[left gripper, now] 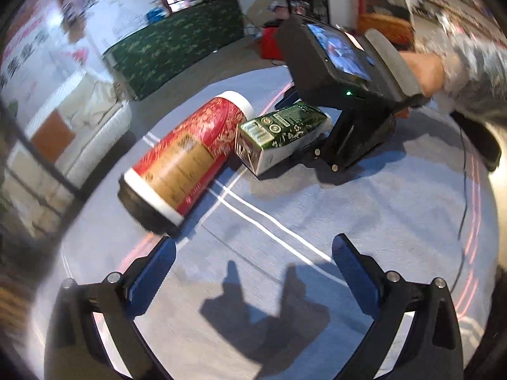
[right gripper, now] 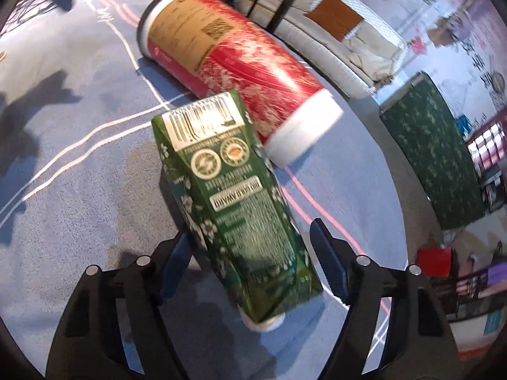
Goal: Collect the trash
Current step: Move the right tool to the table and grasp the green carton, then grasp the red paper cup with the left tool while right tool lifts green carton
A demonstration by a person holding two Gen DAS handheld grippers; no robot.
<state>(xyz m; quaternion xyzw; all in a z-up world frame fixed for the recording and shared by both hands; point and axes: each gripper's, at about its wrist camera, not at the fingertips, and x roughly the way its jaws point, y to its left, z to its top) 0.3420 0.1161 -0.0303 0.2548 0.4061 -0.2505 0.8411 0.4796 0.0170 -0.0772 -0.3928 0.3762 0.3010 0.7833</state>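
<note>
A green drink carton [right gripper: 234,196] lies on its side on the blue-grey carpet [right gripper: 79,190], with its white cap toward the right wrist camera. My right gripper [right gripper: 250,231] straddles it. The left finger lies against the carton's edge, while a sliver of carpet shows at the right pad, so the gripper is open. A red canister [right gripper: 237,53] with white ends lies just beyond, touching the carton. In the left wrist view the carton [left gripper: 279,129] and canister [left gripper: 187,155] lie ahead. My left gripper [left gripper: 253,240] is open over bare carpet, near the canister's dark end.
A person's hand [left gripper: 424,69] holds the right gripper's handle. A white sofa [left gripper: 79,126] with an orange cushion stands past the carpet's edge, beside a green patterned table [left gripper: 177,38]. A red box [left gripper: 271,42] sits farther back. A thin cable [left gripper: 464,190] crosses the carpet at right.
</note>
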